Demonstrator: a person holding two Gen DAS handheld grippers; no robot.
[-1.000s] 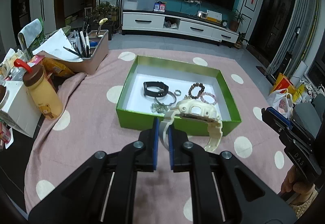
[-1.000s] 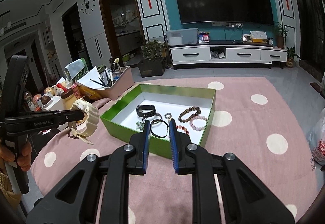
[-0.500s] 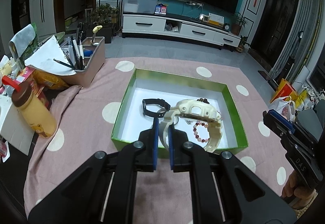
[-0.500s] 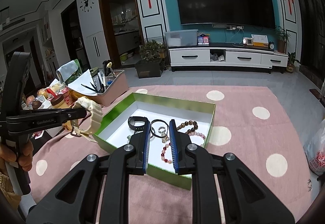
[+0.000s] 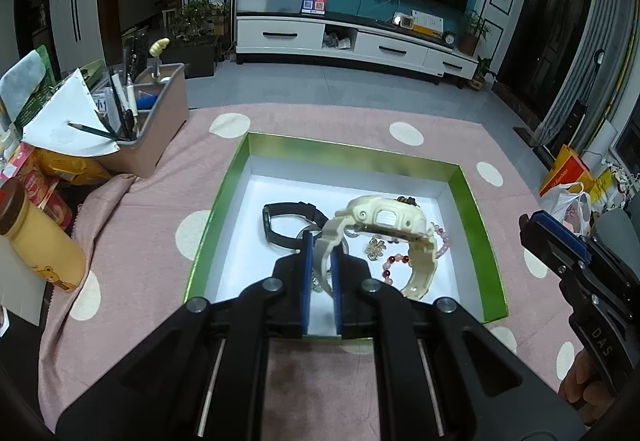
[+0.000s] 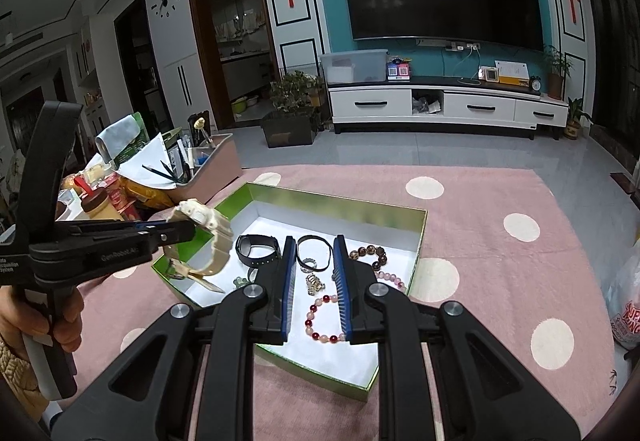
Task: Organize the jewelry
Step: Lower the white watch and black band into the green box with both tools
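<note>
My left gripper is shut on the strap of a cream watch and holds it above the green box. The watch also shows in the right wrist view, over the box's near left corner. In the box lie a black watch, a black ring band, a brown bead bracelet, a pink and red bead bracelet and a small gold charm. My right gripper is open and empty, above the box's near side.
The box sits on a pink dotted tablecloth. At the left stand a pen holder tray, snack packs and a yellow bottle. A plastic bag lies at the right edge.
My left gripper has moved forward with the cream watch, from in front of the box to above its inside. My right gripper has also moved forward over the box.
</note>
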